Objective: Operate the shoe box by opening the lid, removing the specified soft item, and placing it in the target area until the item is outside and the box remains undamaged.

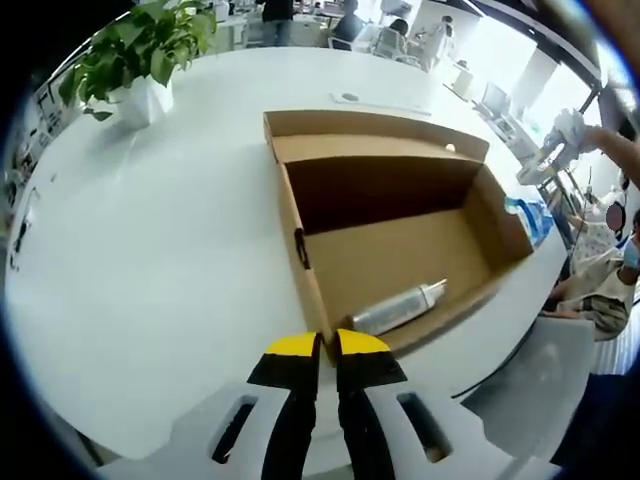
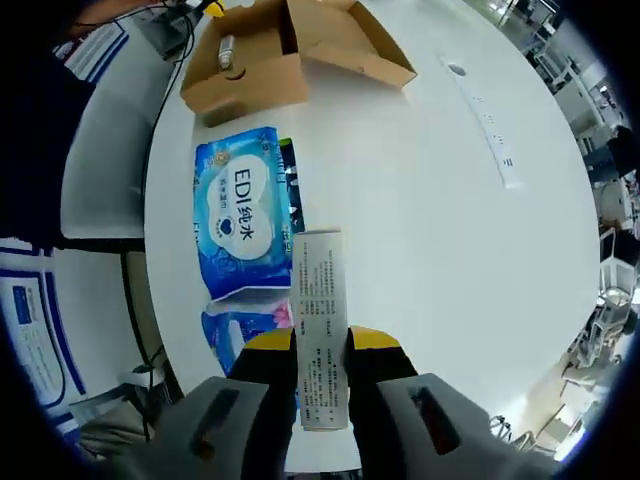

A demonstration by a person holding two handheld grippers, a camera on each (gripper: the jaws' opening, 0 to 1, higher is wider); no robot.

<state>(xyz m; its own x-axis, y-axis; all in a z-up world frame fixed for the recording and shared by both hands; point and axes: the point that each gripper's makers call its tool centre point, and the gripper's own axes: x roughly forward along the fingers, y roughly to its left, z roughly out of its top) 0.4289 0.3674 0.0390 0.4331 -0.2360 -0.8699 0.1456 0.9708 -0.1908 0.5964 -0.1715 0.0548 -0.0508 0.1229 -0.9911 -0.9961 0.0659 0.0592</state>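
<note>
The brown cardboard shoe box [image 1: 400, 260] lies open on the white table, its lid folded back. Inside it lies a silver bottle [image 1: 400, 307]. My left gripper [image 1: 327, 345] is shut on the box's near corner wall. In the right gripper view the box [image 2: 250, 85] sits far off with the bottle [image 2: 226, 52] in it. My right gripper [image 2: 322, 345] is shut on a long white printed pack [image 2: 320, 320], held above the table. Just beyond lies a blue wet-wipes pack [image 2: 243, 215], also seen past the box [image 1: 530, 215].
A potted plant [image 1: 140, 60] stands at the table's far left. A white strip [image 2: 485, 120] lies on the table [image 2: 420, 250]. A second blue pack [image 2: 245, 325] lies under my right gripper. A seated person [image 1: 600, 290] and a grey chair [image 1: 530, 370] are beside the table's edge.
</note>
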